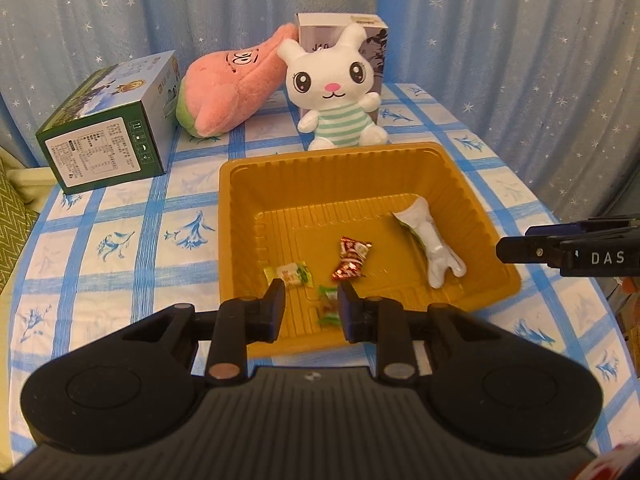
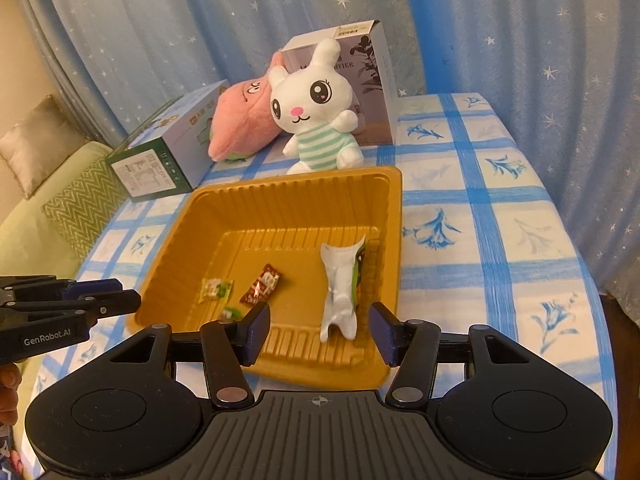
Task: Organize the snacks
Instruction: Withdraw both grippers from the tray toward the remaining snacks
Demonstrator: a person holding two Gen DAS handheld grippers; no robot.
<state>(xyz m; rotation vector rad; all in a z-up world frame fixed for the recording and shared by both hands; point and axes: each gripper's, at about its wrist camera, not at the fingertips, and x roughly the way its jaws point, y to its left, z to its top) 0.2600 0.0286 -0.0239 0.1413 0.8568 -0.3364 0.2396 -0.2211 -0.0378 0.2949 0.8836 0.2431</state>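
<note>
A: We see the checked surface [image 1: 120, 240] carrying a gold tray [image 1: 360, 168], with boxes and two plush toys behind it.

B: In the tray we find a white pouch [image 2: 340, 292] by its right wall, then a red candy [image 1: 351, 258], a yellow-green candy [image 1: 294, 274] and a small green candy [image 1: 328, 306].

A: Our left gripper [image 1: 312, 304] hangs over the tray's near edge, partly open, holding nothing.

B: Our right gripper [image 2: 320, 328] gapes wide around the pouch's near end, not gripping it.
</note>
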